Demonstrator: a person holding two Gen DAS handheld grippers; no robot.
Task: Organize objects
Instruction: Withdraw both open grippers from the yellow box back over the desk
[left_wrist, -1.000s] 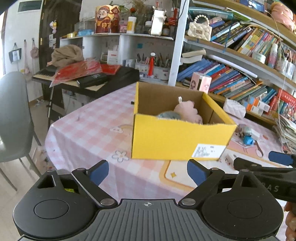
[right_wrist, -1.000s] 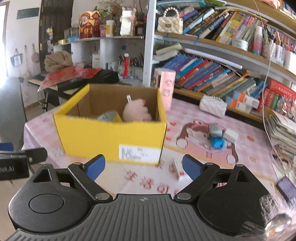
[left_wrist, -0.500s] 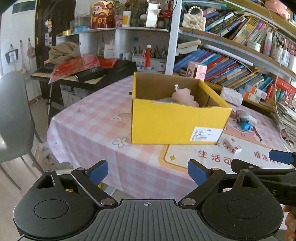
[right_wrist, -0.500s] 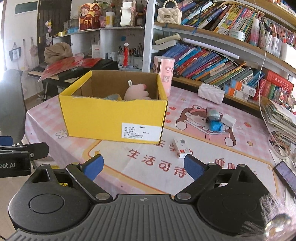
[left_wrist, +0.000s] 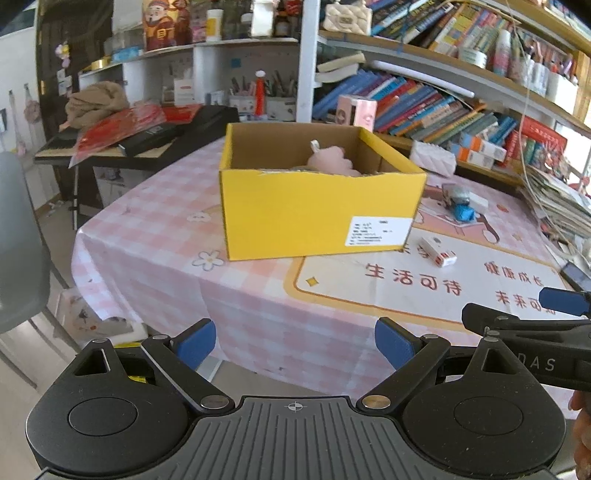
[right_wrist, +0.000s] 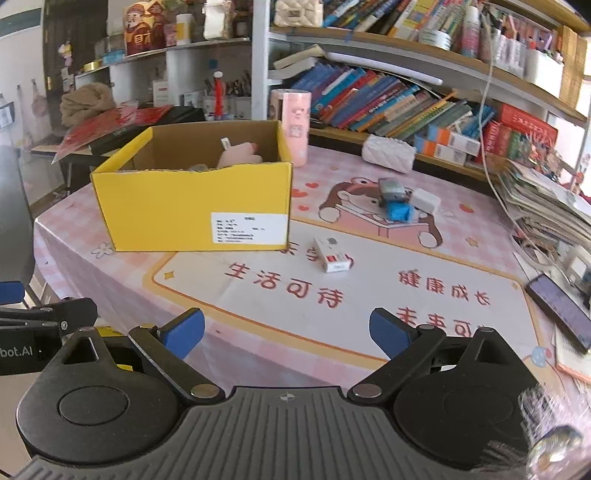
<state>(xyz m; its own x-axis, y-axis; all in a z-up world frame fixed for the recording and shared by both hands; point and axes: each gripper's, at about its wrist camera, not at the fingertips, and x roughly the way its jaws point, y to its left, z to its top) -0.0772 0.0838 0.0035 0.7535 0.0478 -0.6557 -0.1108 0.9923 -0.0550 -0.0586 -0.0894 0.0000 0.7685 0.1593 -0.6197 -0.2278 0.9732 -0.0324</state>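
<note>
- The bench (right_wrist: 122, 273) wears a smooth pink-and-white checked cloth with a large printed panel: a cartoon bear, red characters, an orange border.
- A yellow cardboard box (right_wrist: 192, 210) stands open on the far left part of the cloth, raw brown inside, its top edge roughly torn, a white printed label on its near wall.
- Inside the box lies a soft pink plush toy (right_wrist: 238, 155) with a small white tag; something grey shows beside it, too hidden to name.
- A small white carton (right_wrist: 330, 254) with red print lies flat on the white panel, near the box's right corner and apart from it.
- Farther back, on the bear print, a cluster sits close together: a grey block, a bright blue toy (right_wrist: 398, 211) and a white rounded block (right_wrist: 425, 199).
- A quilted white pouch (right_wrist: 388, 154) rests near the bookshelf, and a tall pink printed carton (right_wrist: 294, 125) stands just behind the box.
- A dark flat phone (right_wrist: 561, 312) lies at the right edge.
- The right gripper (right_wrist: 286, 330), matte black with blue pads, has just been opening; its jaws stand wide with nothing between them.
- The left gripper (left_wrist: 293, 339) is likewise spread and empty, hovering off the bench's near edge.
</note>
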